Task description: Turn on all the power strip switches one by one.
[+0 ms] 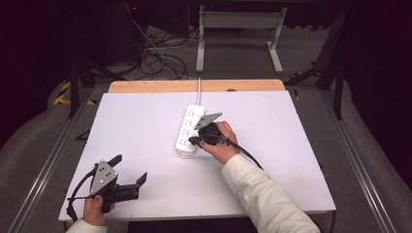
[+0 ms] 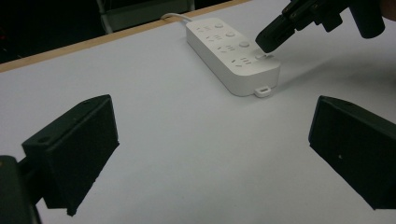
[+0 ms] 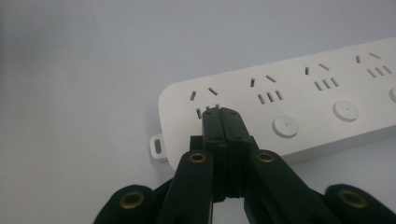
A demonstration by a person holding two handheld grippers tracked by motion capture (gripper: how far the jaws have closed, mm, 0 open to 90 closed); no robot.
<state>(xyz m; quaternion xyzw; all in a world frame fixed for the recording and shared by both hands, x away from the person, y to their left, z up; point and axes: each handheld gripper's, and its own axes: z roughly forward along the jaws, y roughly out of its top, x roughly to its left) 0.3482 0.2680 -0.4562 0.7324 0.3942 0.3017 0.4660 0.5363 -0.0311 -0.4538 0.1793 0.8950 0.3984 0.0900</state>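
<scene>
Dark surroundings frame a white worktop [image 1: 145, 160] with a wooden strip along its far edge, cables tangled on the floor beyond and a grey metal frame [image 1: 240, 36] standing behind them. Out in the middle of the worktop lies the white power strip [image 1: 189, 130], lengthwise away from the person, its white cord [image 1: 198, 91] running off over the far edge.

And the right gripper [image 1: 194, 141] is down at the near end of that strip, jaws pressed flat together with nothing between them. From the right gripper view, the closed tips [image 3: 219, 112] sit on top of the strip right at the last socket's slots, beside the row of round buttons [image 3: 285, 126]. From the left gripper view, that same black tip [image 2: 267, 44] touches the strip's top face near its end, just above the small mounting tab [image 2: 264, 89].

Over on the near left corner, the left gripper [image 1: 131, 170] rests low by the worktop's edge, well apart from the strip, its jaws spread wide and holding nothing, bare white surface between them.
</scene>
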